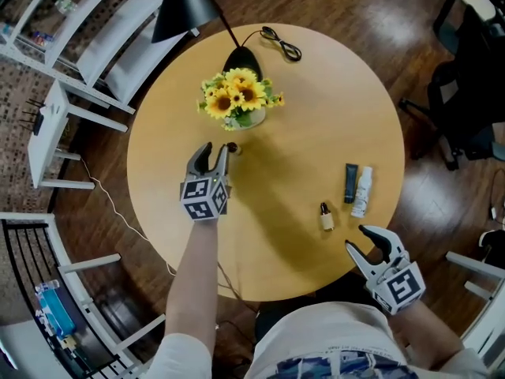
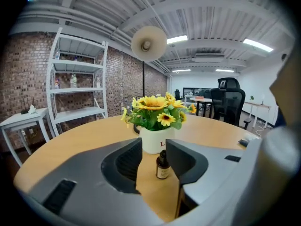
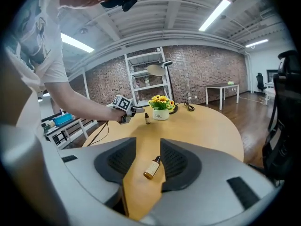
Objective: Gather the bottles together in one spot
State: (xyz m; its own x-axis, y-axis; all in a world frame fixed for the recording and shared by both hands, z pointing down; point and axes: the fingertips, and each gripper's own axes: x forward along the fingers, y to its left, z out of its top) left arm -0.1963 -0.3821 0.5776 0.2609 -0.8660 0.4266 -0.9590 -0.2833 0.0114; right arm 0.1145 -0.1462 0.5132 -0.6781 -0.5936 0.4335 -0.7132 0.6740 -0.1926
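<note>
I work over a round, pale wooden desk [image 1: 300, 101] standing on a dark plank floor [image 1: 426, 212]. A brick wall [image 2: 28, 69] and a white shelf unit [image 2: 75, 65] lie beyond it. The desk carries one black lamp [image 1: 185, 6], one white pot [image 2: 153, 140] of sunflowers [image 1: 235, 91] and one coiled black cable [image 1: 282, 44].

I count four containers: two small dropper bottles, one dark tube [image 1: 350, 183] and one white bottle [image 1: 361, 192]. The dark dropper bottle [image 2: 162, 165] stands upright with its cap up, just in front of the pot. It sits at the tips of my left claw [image 1: 215, 150], whose jaws are spread and clear of it.

The amber dropper bottle [image 1: 326, 218] lies on its side near my edge of the desk, long axis running away from me, cap toward the far side. My right claw [image 1: 359, 239] is spread and empty, with that bottle a little ahead of it. The tube and the white bottle lie flat side by side, parallel, lengthwise away from me.
</note>
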